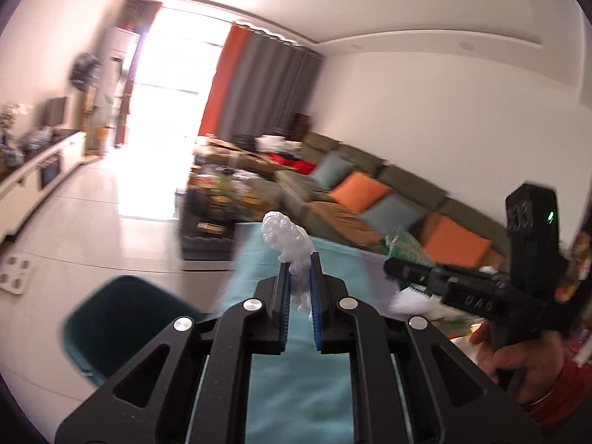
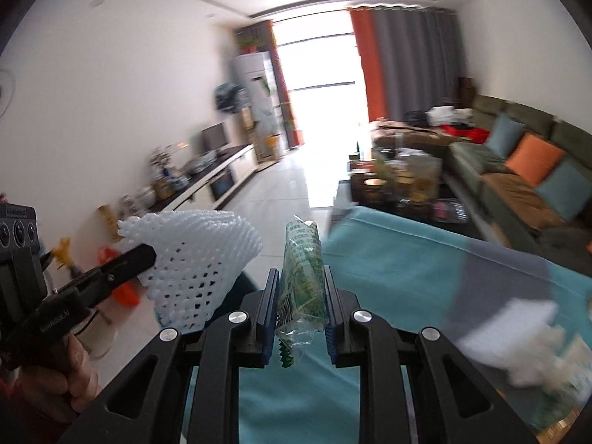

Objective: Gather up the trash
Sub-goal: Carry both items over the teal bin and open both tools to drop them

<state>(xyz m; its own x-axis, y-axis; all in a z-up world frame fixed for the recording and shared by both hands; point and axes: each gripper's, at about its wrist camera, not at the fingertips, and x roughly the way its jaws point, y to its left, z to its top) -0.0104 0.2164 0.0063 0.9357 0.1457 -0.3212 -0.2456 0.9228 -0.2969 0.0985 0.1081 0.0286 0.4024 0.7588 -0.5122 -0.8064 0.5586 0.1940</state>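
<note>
The trash is already off the table with the teal cloth and up in the air above its near end, one piece in each gripper. The white foam net sits clamped in the left gripper, whose jaws are nearly shut on its crushed neck; its long axis runs forward along the fingers, and the wider part fans out beyond the tips, toward the far end of the table. In the right wrist view the same net hangs over the table's left edge, with the floor below it. The green printed wrapper stands upright between the blue pads of the right gripper, which are closed on it with only the crumpled plastic keeping them apart; its long axis also runs along the fingers. Both grippers tilt only slightly down, side by side over the table's near end, the left one nearer the table's left edge. No bin can be made out in either view, so which hand is nearer the drop point cannot be told. More white scraps lie blurred on the table's right side, nearer the right gripper, and probably come next.
</note>
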